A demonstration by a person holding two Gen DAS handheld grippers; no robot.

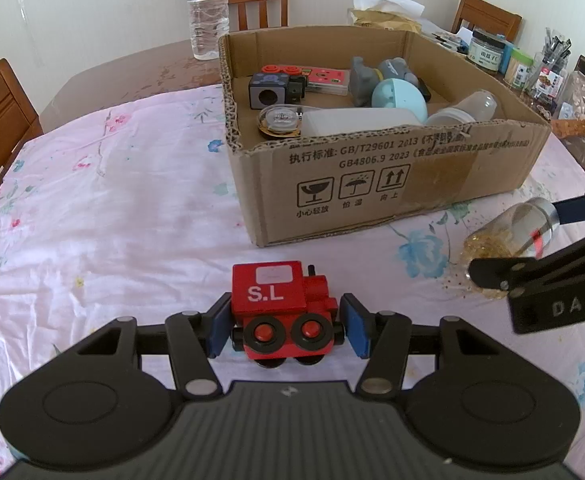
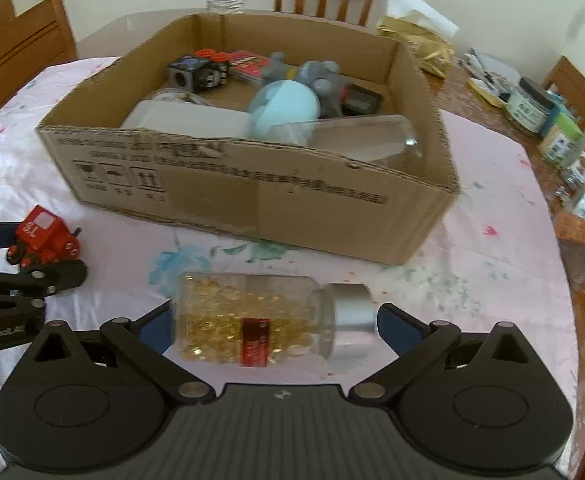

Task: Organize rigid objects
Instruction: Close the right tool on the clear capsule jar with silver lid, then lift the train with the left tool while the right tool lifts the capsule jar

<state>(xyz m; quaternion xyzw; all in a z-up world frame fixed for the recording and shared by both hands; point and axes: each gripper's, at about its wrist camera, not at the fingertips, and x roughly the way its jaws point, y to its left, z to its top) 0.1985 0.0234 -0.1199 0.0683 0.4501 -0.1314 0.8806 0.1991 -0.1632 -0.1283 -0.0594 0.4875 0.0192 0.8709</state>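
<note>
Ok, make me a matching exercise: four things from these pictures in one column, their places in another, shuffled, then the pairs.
Things:
1. red toy train
2. glass jar of gold flakes
3. pale blue ball
4. water bottle

Places:
A. inside the cardboard box
B. between the open fingers of the right tool
C. standing on the bare table beyond the box
D. between the open fingers of the left tool

Pairs: 1-D, 2-B, 3-A, 4-C
</note>
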